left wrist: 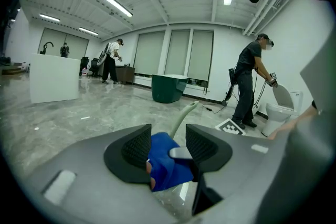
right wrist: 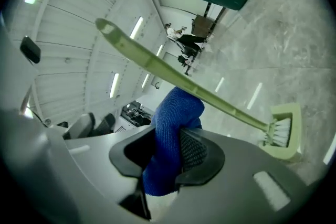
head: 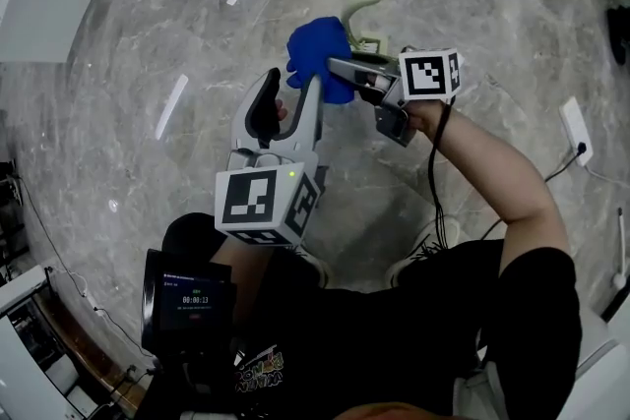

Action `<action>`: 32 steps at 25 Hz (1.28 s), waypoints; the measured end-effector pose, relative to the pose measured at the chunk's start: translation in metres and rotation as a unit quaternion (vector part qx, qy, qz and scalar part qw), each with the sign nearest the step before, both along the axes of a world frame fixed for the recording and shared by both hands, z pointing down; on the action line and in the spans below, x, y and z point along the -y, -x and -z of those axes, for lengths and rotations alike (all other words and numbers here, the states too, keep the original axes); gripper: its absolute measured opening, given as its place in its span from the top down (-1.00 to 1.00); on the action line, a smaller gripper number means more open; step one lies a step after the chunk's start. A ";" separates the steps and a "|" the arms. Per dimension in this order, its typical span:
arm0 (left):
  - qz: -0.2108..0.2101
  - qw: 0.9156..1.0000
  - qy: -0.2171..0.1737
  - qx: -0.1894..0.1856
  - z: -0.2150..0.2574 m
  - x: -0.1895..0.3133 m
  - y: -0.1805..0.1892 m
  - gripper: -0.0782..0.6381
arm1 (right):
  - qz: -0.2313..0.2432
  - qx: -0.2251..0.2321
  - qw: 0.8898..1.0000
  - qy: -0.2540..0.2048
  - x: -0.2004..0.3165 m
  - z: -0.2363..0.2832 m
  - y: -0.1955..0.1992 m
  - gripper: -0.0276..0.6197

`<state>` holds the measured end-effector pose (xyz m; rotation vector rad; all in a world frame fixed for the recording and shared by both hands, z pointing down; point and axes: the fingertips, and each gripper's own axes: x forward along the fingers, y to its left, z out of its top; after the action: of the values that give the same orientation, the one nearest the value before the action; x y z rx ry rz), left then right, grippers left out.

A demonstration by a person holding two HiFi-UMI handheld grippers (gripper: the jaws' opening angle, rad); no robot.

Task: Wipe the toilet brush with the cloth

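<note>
A pale green toilet brush [head: 360,7] is held up over the floor. Its handle [left wrist: 185,113] rises from between the jaws of my left gripper [head: 317,86], which is shut on it; the cloth hides the contact. The blue cloth [head: 317,49] is bunched around the handle's middle. My right gripper [head: 340,69] reaches in from the right and is shut on the cloth [right wrist: 176,113], which fills the gap between its pads. In the right gripper view the handle [right wrist: 210,94] crosses just past the cloth, and the bristle head [right wrist: 283,131] hangs free at the lower right.
Grey marble floor [head: 148,64] lies below. A wall socket with a cable [head: 576,128] is at the right. In the left gripper view a person [left wrist: 251,81] stands by a toilet [left wrist: 281,105], with a green tub [left wrist: 168,89] and a white counter [left wrist: 52,81] further back.
</note>
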<state>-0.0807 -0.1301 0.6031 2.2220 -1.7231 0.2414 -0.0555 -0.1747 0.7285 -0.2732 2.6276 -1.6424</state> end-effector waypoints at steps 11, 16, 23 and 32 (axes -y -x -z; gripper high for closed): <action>0.006 1.000 -0.016 -0.004 0.008 0.004 0.004 0.21 | 0.002 0.086 0.989 -0.118 0.001 0.111 -0.019 0.54; 0.009 1.000 -0.019 -0.003 0.009 0.004 0.007 0.21 | 0.011 0.087 0.986 -0.138 -0.001 0.121 -0.017 0.53; 0.003 0.997 -0.072 0.013 0.040 0.006 0.006 0.20 | 0.086 0.048 0.987 -0.128 -0.025 0.082 -0.009 0.53; -0.013 0.997 -0.075 0.032 0.038 0.003 -0.002 0.20 | 0.204 -0.165 0.965 -0.011 -0.087 -0.123 -0.057 0.53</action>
<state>-0.0783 -0.1335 0.5646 2.3676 -1.8003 0.1974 0.0016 -0.0873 0.8517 0.0029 3.1205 -1.8129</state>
